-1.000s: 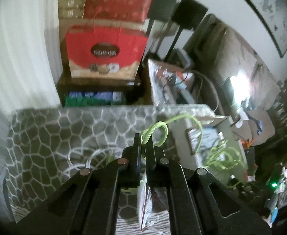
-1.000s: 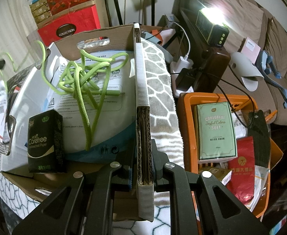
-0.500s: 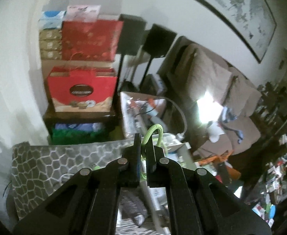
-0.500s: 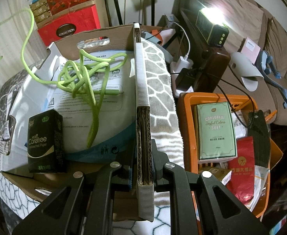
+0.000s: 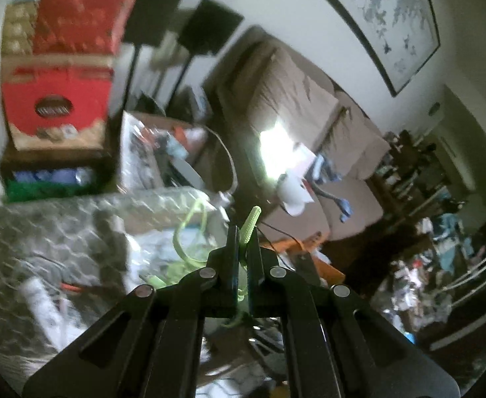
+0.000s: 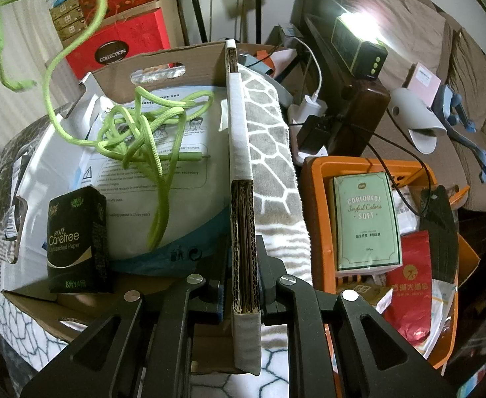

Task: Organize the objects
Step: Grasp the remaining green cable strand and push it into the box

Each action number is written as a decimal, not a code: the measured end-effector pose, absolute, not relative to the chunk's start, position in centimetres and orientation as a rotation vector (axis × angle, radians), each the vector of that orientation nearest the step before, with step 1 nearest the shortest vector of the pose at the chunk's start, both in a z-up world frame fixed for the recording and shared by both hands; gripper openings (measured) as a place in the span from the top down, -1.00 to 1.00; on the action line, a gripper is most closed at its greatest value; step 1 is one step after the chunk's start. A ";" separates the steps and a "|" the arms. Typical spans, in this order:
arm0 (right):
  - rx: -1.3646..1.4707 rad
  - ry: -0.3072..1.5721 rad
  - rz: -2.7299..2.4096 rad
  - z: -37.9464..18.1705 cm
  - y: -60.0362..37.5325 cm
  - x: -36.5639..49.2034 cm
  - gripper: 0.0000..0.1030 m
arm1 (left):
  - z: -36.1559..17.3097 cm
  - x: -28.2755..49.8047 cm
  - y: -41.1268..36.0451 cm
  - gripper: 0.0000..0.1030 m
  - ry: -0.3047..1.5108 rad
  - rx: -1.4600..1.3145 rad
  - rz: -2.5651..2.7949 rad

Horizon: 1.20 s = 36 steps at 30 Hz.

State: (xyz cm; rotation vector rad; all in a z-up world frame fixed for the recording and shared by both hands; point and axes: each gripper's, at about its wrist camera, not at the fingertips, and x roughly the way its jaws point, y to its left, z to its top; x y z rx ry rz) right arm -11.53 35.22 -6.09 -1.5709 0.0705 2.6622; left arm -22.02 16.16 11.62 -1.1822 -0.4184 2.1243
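My left gripper (image 5: 242, 232) is shut on a lime green braided cable (image 5: 252, 224), held high in the air. In the right wrist view the cable (image 6: 143, 129) rises from a tangled heap inside the cardboard box (image 6: 163, 56) up to the top left. The heap lies on a white printed bag (image 6: 183, 205). My right gripper (image 6: 243, 248) is shut on the box's right wall (image 6: 241, 205). A black tissue pack (image 6: 75, 242) stands in the box's front left corner.
An orange basket (image 6: 312, 179) at the right holds a green tissue pack (image 6: 369, 219) and a red packet (image 6: 408, 288). Red gift boxes (image 6: 123, 43) stack behind. A sofa (image 6: 408, 33) with a slipper and a bright lamp lies at the right.
My left gripper has lifted the cable's end higher and swung right, pulling more cable out of the heap. The right gripper has stayed still on the box wall.
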 end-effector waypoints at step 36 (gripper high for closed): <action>-1.571 0.071 2.662 -6.1 35.2 -11.5 0.72 | -1.9 -23.2 22.9 0.00 -0.116 -1.567 2.198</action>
